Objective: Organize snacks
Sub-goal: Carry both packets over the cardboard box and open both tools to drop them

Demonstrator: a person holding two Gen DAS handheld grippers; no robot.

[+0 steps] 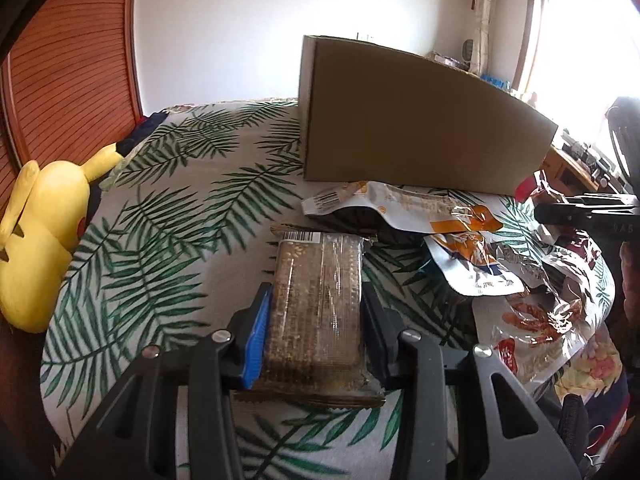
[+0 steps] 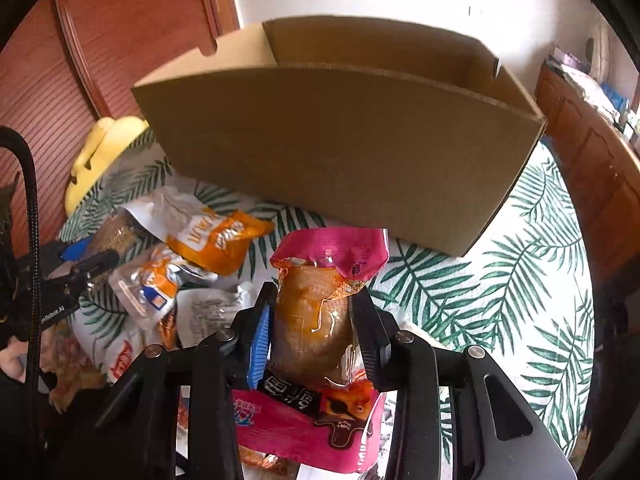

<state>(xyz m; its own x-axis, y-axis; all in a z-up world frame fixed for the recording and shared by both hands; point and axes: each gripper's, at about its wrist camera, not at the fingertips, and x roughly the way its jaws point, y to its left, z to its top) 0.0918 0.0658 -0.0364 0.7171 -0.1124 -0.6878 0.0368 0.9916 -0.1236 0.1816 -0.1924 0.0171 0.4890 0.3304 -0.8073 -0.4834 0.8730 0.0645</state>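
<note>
1. the left gripper (image 1: 316, 312) is pinching a flat brown snack bar (image 1: 318, 300) in clear wrap, its blue-padded finger and black finger pressing on the two long edges. the bar is looking stiff and light, probably a brittle pressed slab, so an edge grip near the middle is suiting it; squeezing harder is risking cracks, and the glossy film is likely making it slippery.

2. the bar is lying lengthwise along the fingers, its barcode end pointing away toward the cardboard box (image 1: 420, 120), its near end sticking out behind the pads. it is hanging just above the leaf-print cloth (image 1: 168, 216), as far as one can judge.

3. the right gripper (image 2: 314, 328) is clamping a pink pouch (image 2: 320, 320) holding a rounded brown piece of food in sauce. the pads are biting on the bulging middle, which is looking soft and squashy (heavier than the bar, i would guess). the vacuum film is slick, so gripping around the bulge rather than the thin pink ends is looking safer.

4. the pouch is standing roughly along the fingers, one pink end rising past the fingertips toward the box, the printed end trailing below the jaws.

5. the box is sitting open-topped on the cloth, just beyond both grippers; its inside is appearing bare where visible.

6. more snack packets (image 2: 192, 264) are lying heaped between the two grippers, and a yellow plush toy (image 1: 44, 232) is resting off to the left.
</note>
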